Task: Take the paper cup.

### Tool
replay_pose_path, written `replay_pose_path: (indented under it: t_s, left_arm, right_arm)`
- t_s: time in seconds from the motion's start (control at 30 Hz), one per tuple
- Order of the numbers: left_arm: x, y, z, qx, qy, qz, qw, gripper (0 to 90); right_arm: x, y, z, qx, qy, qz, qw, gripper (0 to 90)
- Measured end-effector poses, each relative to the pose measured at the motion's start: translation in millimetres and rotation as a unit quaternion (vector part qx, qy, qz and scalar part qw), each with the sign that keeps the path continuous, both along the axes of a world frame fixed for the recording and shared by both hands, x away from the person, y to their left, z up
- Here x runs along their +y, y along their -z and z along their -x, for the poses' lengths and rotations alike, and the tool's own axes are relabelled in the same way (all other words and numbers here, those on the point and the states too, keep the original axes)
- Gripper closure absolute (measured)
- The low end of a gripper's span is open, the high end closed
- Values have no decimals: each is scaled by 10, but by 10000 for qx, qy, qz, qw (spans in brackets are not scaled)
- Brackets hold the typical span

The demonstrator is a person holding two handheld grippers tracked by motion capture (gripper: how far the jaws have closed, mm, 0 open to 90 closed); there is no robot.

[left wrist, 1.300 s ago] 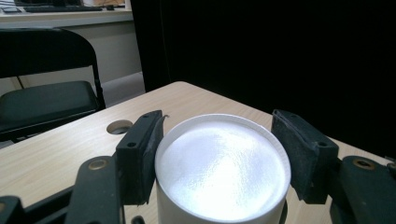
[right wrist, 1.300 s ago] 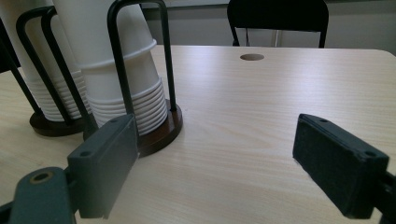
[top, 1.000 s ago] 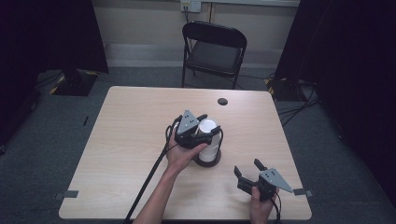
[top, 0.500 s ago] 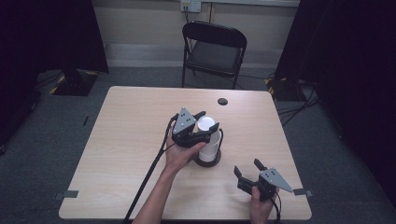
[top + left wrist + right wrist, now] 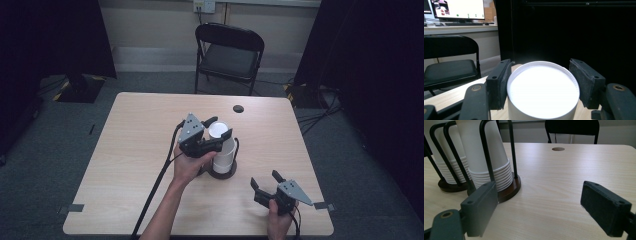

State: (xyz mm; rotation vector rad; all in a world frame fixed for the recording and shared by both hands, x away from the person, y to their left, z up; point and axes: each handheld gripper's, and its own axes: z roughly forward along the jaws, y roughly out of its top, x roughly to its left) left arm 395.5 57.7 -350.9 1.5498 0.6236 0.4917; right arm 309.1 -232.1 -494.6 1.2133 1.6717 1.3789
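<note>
A white paper cup [image 5: 219,131] stands upside down at the top of a stack in a black wire holder on a dark round base [image 5: 223,173], mid-table. My left gripper [image 5: 220,127] is shut on this cup, one jaw on each side near its flat white bottom [image 5: 542,91]; the left gripper [image 5: 540,62] pads press its rim. My right gripper [image 5: 265,178] stands open near the table's front right, nothing between its jaws. Through the right gripper [image 5: 540,187] I see a stack of nested cups [image 5: 486,157] in its holder and a second stack [image 5: 451,170] behind.
The pale wooden table [image 5: 130,150] has a small round dark hole [image 5: 238,108] near its far edge. A black folding chair [image 5: 230,50] stands beyond the table. The left gripper's cable [image 5: 155,185] trails off the front edge. Dark curtains hang on both sides.
My left gripper, with the cup in it, has risen slightly above the stack. The right gripper has kept still.
</note>
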Motion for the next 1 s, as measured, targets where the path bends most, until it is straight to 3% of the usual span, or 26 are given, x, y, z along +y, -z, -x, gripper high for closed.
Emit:
replay_pose_path:
  t_s: [0.37,0.57,0.83,0.9,1.0]
  left_arm:
    - [102,-34,155,18,95,108,9999,360]
    - [162,-12,264,-29,20,162,9999,360]
    - [248,65,376,79,105,278,9995,360]
    - [260,84,416,109,168,354,9992,360]
    - [274,118,474,165,250,412,9987,360]
  right_arm:
    - [2,1,0,-12,22,7,10000,134]
    - [5,-1,-6,9,8,29,10000,131]
    - [48,-5,-8,36,-1,228,9997,131]
    - [59,-8,-14,76,201,315,9993,138]
    - [74,-10,-38,174,251,405,9987,144]
